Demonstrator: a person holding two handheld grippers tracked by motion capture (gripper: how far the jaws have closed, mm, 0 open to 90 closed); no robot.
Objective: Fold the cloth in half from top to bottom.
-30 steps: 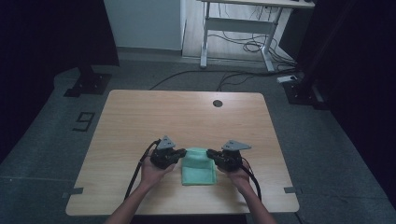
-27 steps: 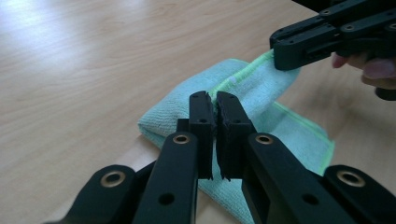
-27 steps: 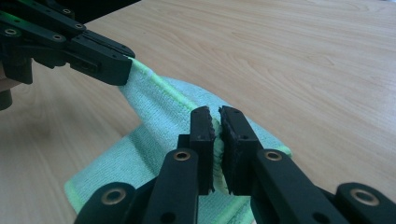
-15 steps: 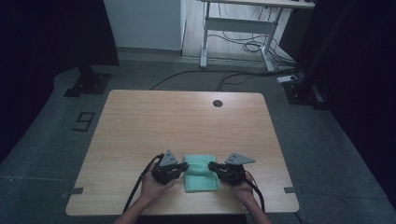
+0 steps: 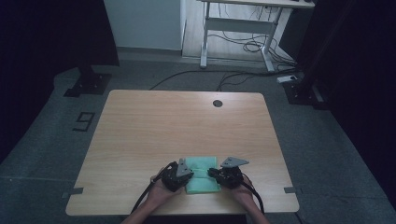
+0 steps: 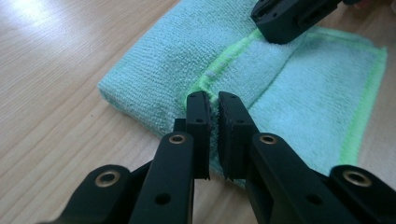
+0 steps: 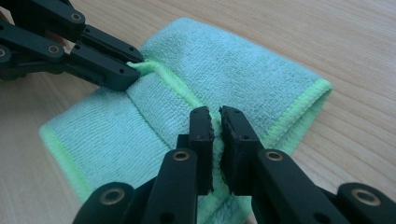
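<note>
Our left hand-held gripper [image 6: 212, 105] has its jaws drawn nearly together, pinching the bright green hem of the folded cloth [image 6: 289, 98] between the pads; our right hand-held gripper [image 7: 215, 119] is likewise almost closed, nipping the same hemmed edge at the opposite side. In the high view the two hand-held grippers [image 5: 179, 169] [image 5: 227, 173] sit low at either side of the teal cloth [image 5: 201, 171], which lies near the front edge of the desk [image 5: 187, 121], between our hands. The cloth is a terry or microfibre towel folded into a thick pad — we see a free flap with its green border lying across the top, and a rounded fold on the far side in the right gripper view. We judge it light, soft and limp: it will sag wherever it is not supported, and the layers can slide over one another, so a shallow nip may take the top layer alone. The stitched hem is the firmest place to hold, and taking it at two spread points — as now — should keep the edge taut. The nap gives good friction; nothing here is fragile.
</note>
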